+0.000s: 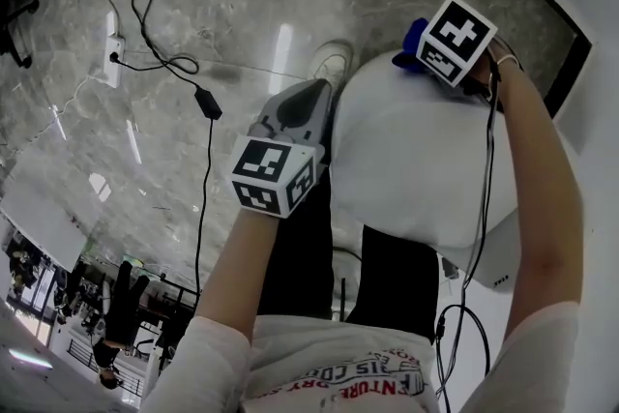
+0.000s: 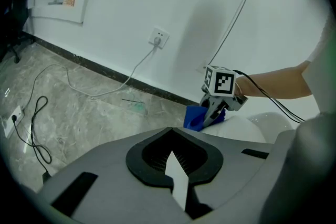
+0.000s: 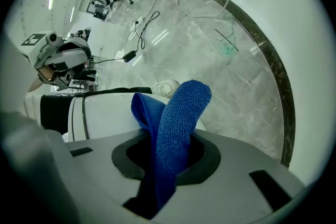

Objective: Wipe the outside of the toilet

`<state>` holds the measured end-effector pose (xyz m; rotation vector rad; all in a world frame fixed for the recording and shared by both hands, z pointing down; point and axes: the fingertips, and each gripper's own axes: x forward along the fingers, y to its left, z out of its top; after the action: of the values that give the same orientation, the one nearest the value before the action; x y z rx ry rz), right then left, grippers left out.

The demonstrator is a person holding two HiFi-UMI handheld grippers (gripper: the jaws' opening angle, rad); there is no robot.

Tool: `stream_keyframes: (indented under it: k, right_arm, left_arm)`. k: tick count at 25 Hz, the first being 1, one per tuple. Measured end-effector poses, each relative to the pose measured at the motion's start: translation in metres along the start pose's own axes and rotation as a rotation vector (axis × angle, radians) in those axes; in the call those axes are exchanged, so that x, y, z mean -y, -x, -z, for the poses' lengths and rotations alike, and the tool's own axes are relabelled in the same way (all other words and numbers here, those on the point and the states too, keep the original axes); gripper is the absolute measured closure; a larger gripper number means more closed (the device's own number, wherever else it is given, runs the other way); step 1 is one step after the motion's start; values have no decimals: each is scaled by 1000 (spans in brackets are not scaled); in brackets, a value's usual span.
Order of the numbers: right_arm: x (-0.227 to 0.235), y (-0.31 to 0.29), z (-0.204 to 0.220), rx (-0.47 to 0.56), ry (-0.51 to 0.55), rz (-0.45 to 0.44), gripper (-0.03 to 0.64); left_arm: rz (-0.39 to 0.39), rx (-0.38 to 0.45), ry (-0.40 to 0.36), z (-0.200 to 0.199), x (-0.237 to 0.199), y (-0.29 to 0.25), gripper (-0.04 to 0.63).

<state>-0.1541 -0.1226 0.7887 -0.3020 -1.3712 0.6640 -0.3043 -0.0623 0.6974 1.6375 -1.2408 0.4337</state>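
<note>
Filling the centre right of the head view, the white toilet (image 1: 416, 160) has its lid down. At its upper edge the right gripper (image 1: 418, 53) is clenched on a blue cloth (image 1: 410, 42). The left gripper (image 1: 302, 102), mid-frame just left of the toilet, has its jaws pressed together, apparently on nothing. A black cable (image 1: 205, 208) crosses the marble floor (image 1: 193, 5) at left.

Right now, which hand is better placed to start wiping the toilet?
Right. The right tongs are shut on the blue terry cloth, at the far edge of the white oval toilet lid; the left tongs carry no cloth.
</note>
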Motion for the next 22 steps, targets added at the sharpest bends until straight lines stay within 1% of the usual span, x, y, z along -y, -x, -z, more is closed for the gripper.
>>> stream_keyframes:
  k: [7, 11, 13, 15, 17, 20, 22]
  right_arm:
    - [-28, -15, -34, -56, 105, -4, 545]
    - [-56, -25, -56, -97, 192, -27, 545]
    - [-72, -27, -67, -96, 222, -54, 545]
    - [-90, -17, -83, -41, 203, -96, 545]
    - [-104, 4, -101, 63, 149, -124, 545]
    - [-111, 52, -112, 249, 64, -100, 545]
    - [-112, 94, -104, 372, -5, -66, 545]
  left_arm:
    - [-30, 2, 69, 31, -27, 22, 589]
    - [-54, 0, 101, 40, -43, 39, 588]
    - [-71, -2, 108, 40, -51, 47, 589]
    - [-86, 2, 110, 34, -56, 55, 588]
    - [-93, 10, 98, 21, -57, 63, 589]
    - [-92, 32, 49, -14, -42, 72, 588]
    - [-73, 56, 13, -44, -17, 75, 588]
